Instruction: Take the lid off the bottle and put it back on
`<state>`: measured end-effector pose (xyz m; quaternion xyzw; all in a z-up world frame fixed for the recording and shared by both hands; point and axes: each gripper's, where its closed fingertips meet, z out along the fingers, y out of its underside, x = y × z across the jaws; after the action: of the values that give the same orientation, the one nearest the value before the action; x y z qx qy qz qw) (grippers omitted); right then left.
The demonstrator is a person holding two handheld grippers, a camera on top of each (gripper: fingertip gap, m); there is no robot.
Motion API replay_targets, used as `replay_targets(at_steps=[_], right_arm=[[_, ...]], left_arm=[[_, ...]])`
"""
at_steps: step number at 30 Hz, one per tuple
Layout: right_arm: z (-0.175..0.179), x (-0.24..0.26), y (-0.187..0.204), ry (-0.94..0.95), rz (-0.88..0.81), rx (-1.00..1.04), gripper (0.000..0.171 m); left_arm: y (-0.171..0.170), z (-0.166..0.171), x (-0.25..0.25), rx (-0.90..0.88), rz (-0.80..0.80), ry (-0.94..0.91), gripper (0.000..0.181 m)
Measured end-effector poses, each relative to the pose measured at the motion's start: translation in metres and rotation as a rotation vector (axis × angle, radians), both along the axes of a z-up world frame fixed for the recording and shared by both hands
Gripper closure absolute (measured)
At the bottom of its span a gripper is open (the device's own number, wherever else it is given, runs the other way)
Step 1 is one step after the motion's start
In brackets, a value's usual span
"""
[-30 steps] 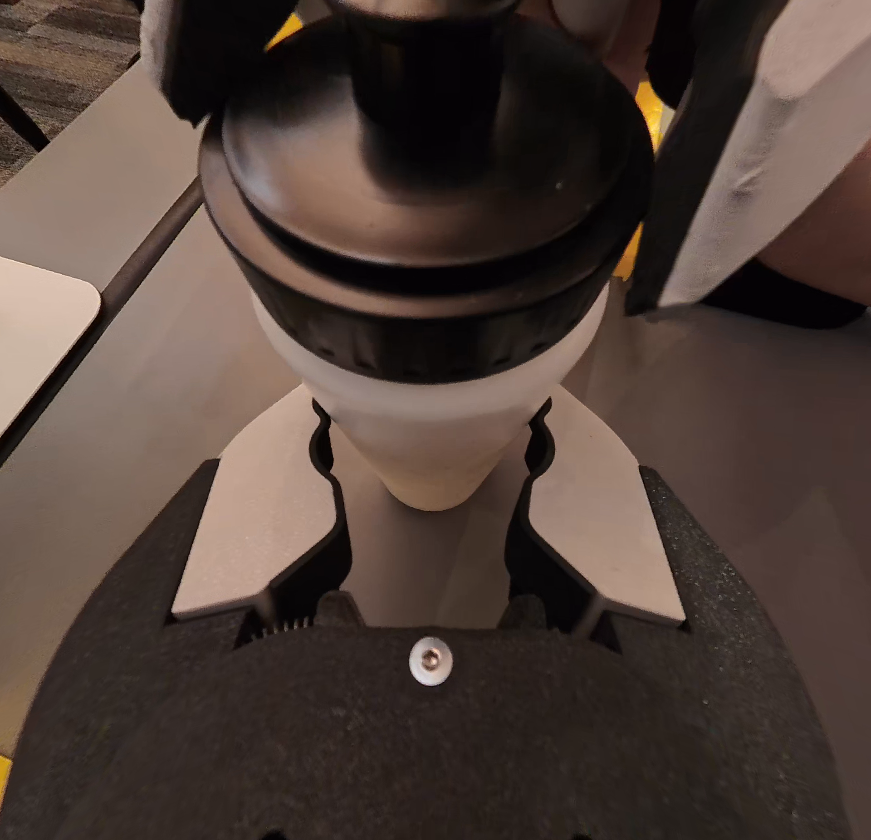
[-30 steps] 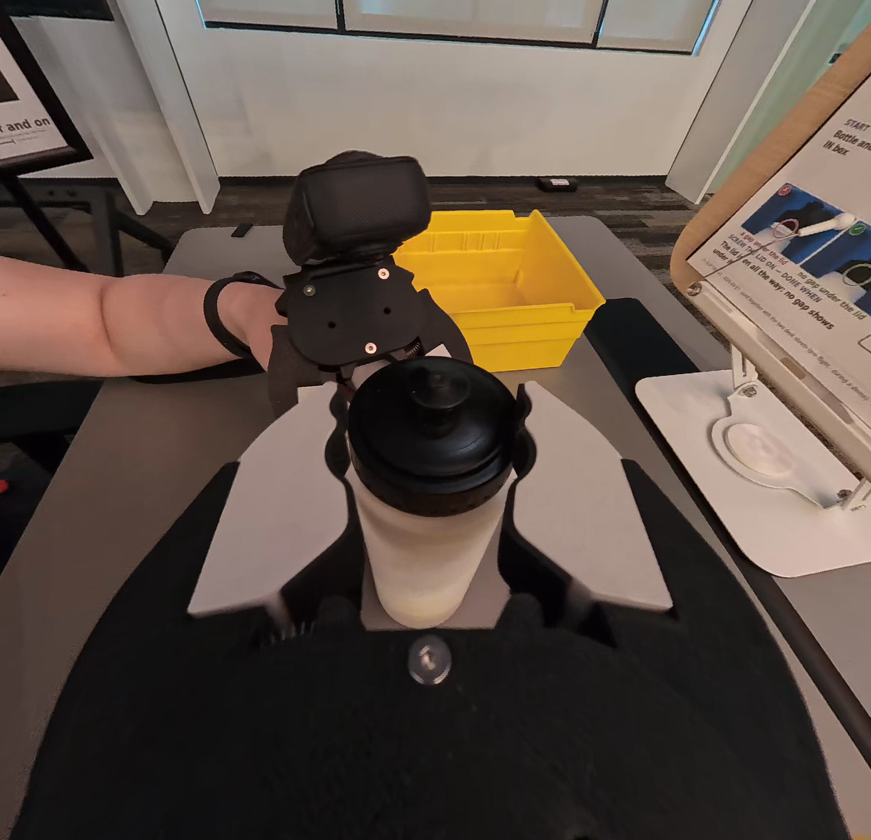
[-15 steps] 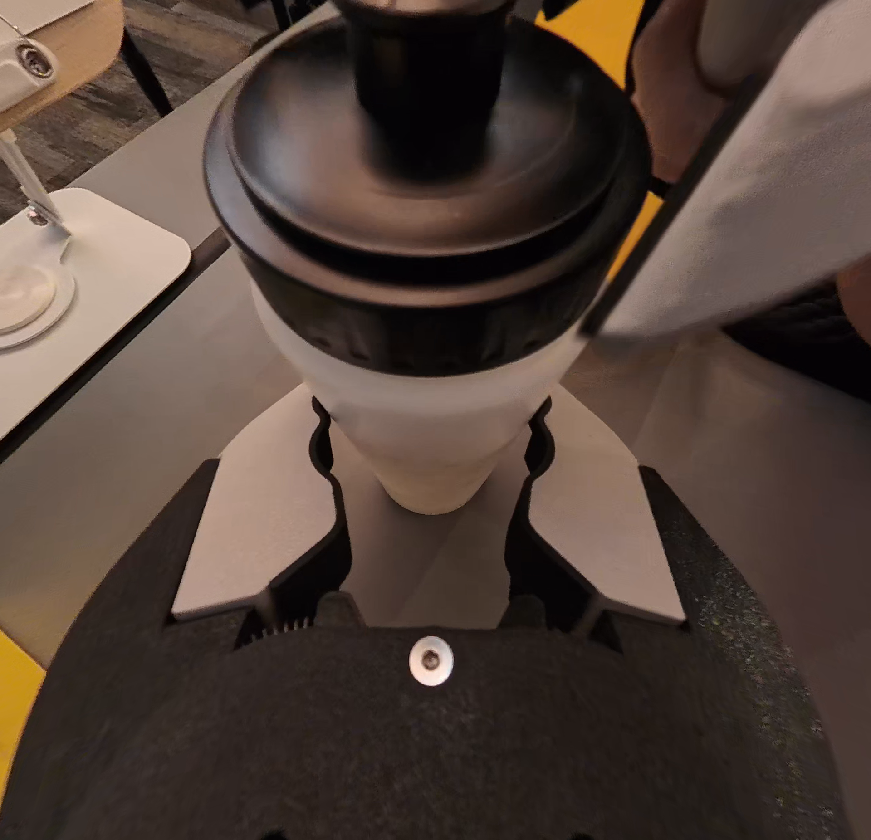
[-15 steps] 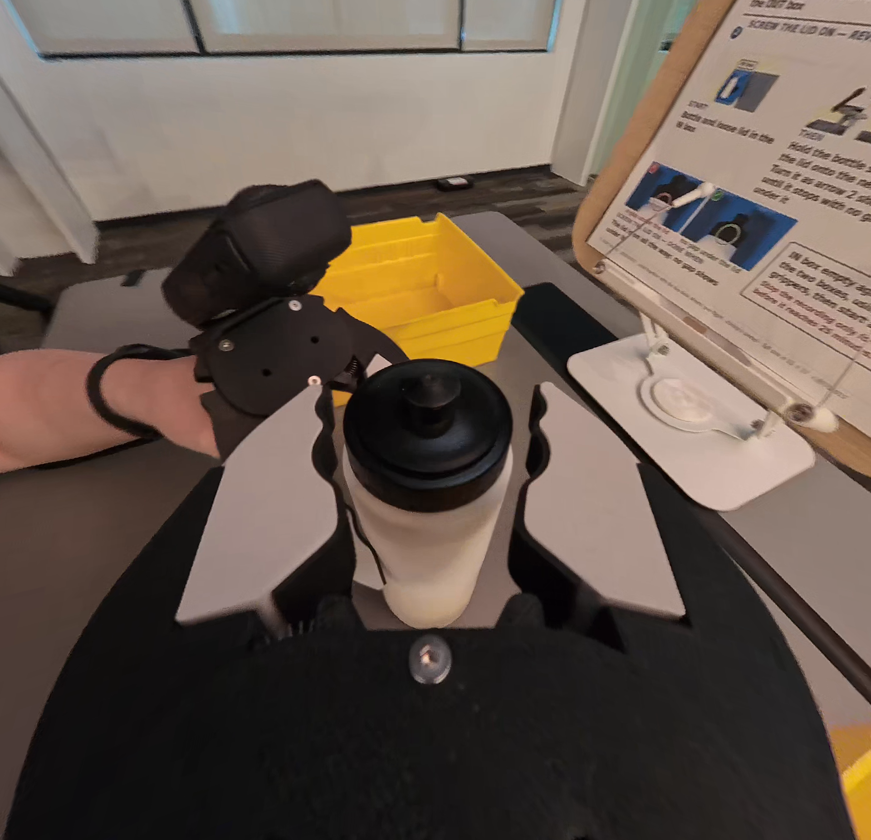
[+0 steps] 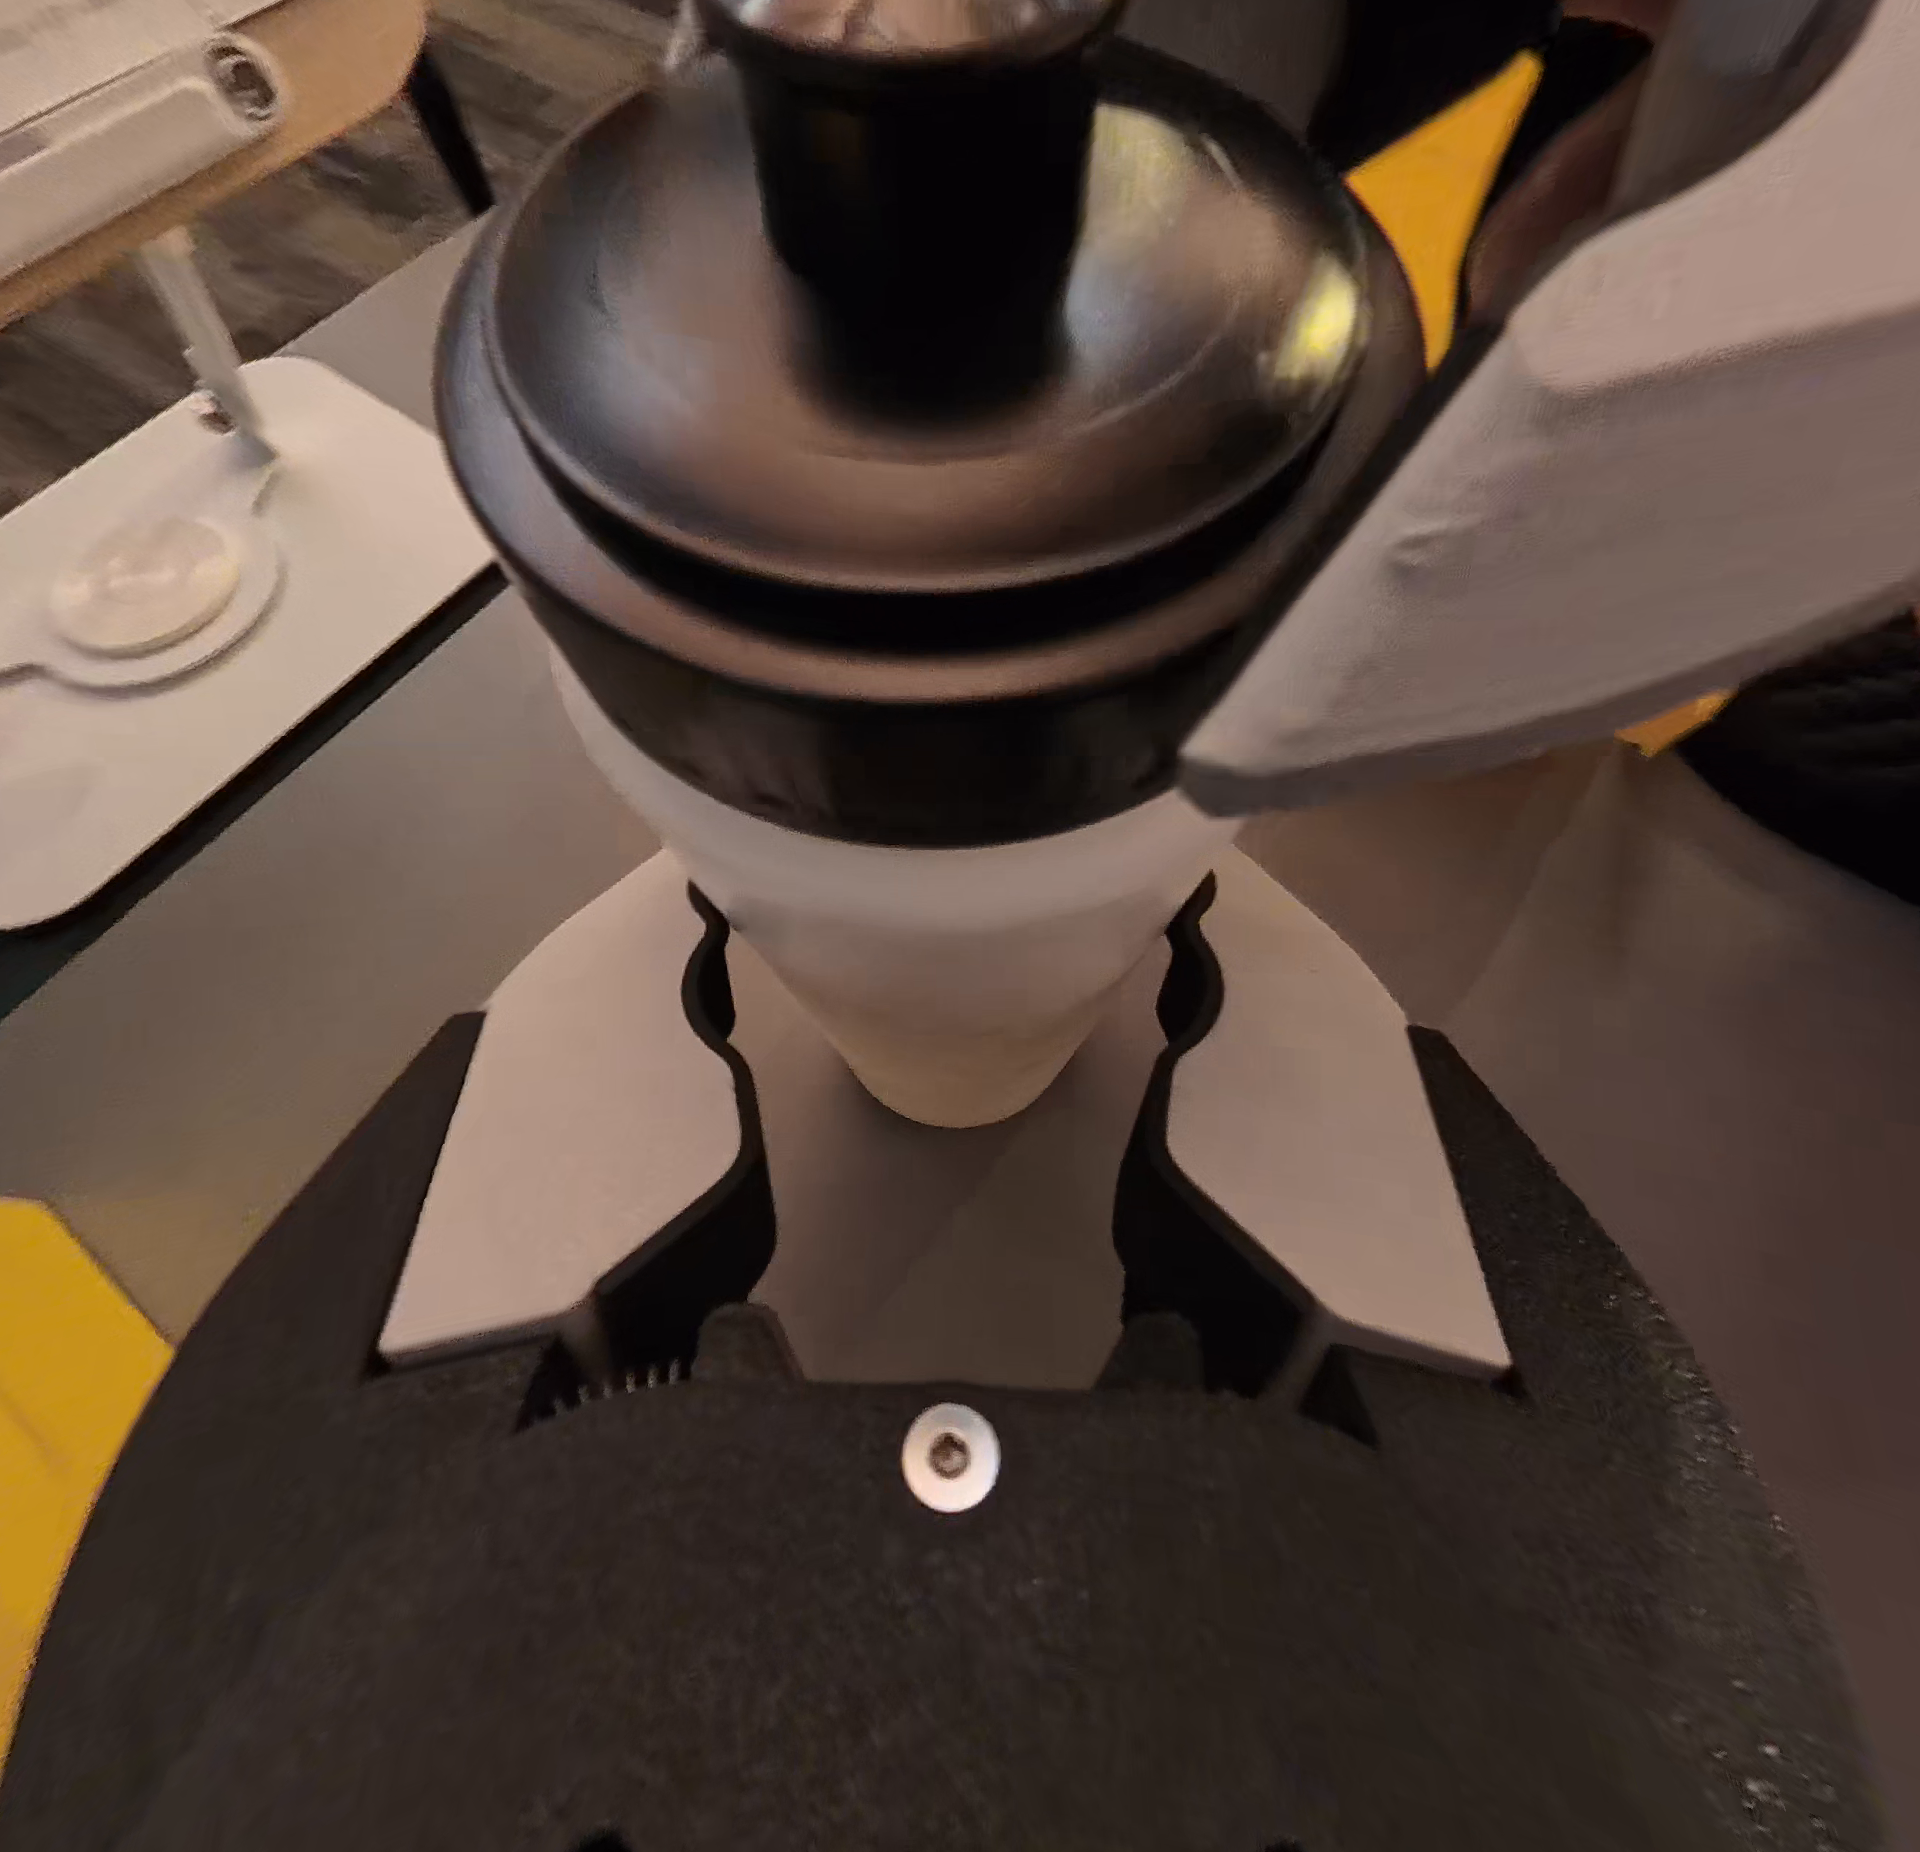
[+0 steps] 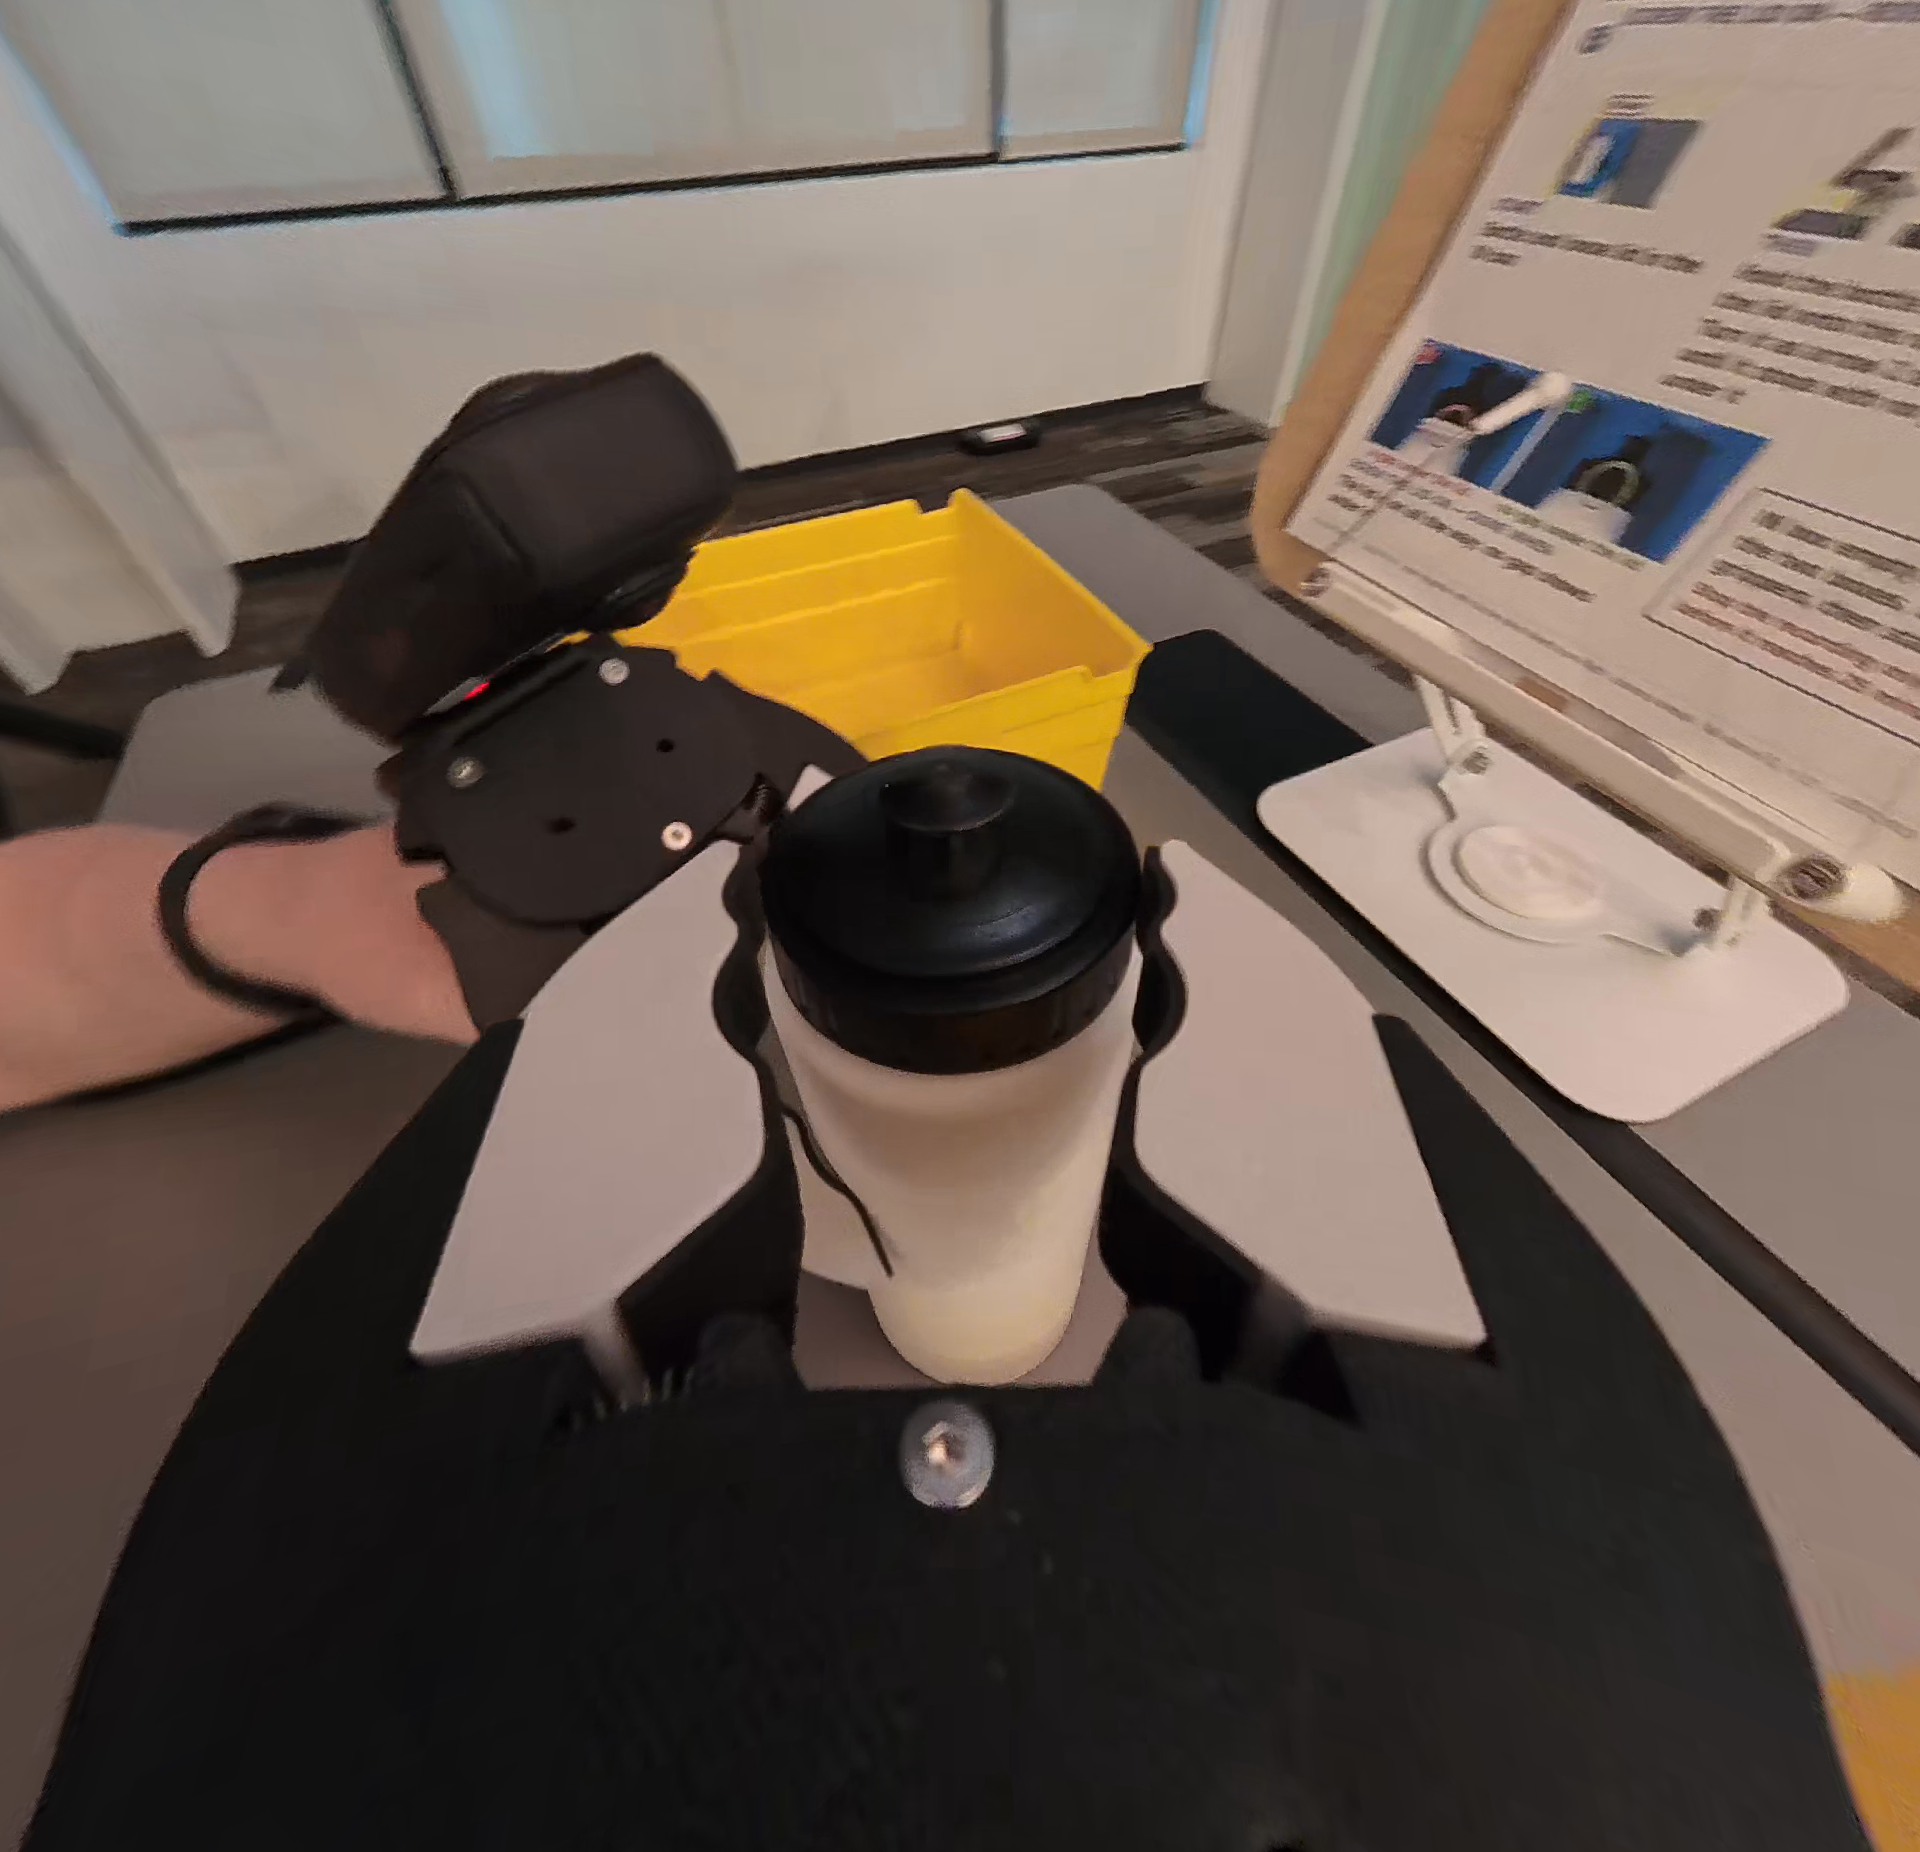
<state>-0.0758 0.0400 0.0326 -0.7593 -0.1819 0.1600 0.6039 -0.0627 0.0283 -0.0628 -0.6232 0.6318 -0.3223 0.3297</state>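
Behind the lid (image 5: pixel 935 514), bottle (image 5: pixel 956 971) contact stays hidden.

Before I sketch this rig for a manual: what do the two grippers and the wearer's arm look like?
Each gripper has pale grey wedge-shaped fingers with wavy black inner pads, on a textured black body with a silver screw. The left gripper has a black screwed plate and a padded black cap. A black band circles the wrist.

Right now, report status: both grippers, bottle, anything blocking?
Left gripper shut on white plastic bottle. Right gripper around black screw lid, grip unclear. Lid seated. Nothing blocking; yellow bin behind.
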Motion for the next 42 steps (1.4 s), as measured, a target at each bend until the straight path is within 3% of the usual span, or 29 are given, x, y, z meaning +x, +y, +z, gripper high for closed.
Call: replay_targets(at_steps=[4, 11, 14, 17, 21, 24, 31, 35, 38, 42], right_arm=[[0.001, -0.001, 0.005, -0.014, -0.115, 0.023, 0.101], [-0.004, -0.001, -0.008, -0.058, 0.111, -0.014, 0.092], [-0.003, -0.008, -0.013, -0.059, 0.18, 0.01, 0.098], [-0.003, -0.006, -0.007, -0.059, 0.108, 0.012, 0.097], [-0.003, 0.001, 0.006, -0.054, -0.107, 0.043, 0.097], [-0.003, 0.0, 0.007, -0.067, -0.161, 0.045, 0.097], [-0.001, 0.0, -0.008, -0.095, 0.093, 0.006, 0.085], [-0.007, -0.007, -0.021, -0.102, 0.226, -0.025, 0.095], [-0.006, -0.007, -0.012, -0.084, 0.146, -0.012, 0.095], [-0.006, 0.001, 0.004, -0.087, -0.085, 0.005, 0.095]], left_arm=[[0.004, 0.0, -0.002, 0.001, 0.015, 0.005, 0.1], [-0.014, 0.0, -0.001, -0.013, -0.153, 0.0, 0.1], [-0.019, 0.0, -0.002, -0.012, -0.197, 0.004, 0.1], [-0.014, 0.0, 0.0, -0.011, -0.136, -0.003, 0.1], [0.0, 0.001, 0.004, 0.006, 0.012, -0.035, 0.1], [0.001, 0.001, 0.003, 0.01, 0.018, -0.029, 0.1], [-0.022, 0.0, 0.003, -0.009, -0.2, -0.032, 0.1], [-0.03, 0.0, 0.001, -0.015, -0.269, -0.039, 0.1], [-0.024, 0.001, 0.002, -0.038, -0.209, -0.035, 0.1], [-0.005, 0.001, 0.005, 0.006, -0.052, -0.045, 0.1]])
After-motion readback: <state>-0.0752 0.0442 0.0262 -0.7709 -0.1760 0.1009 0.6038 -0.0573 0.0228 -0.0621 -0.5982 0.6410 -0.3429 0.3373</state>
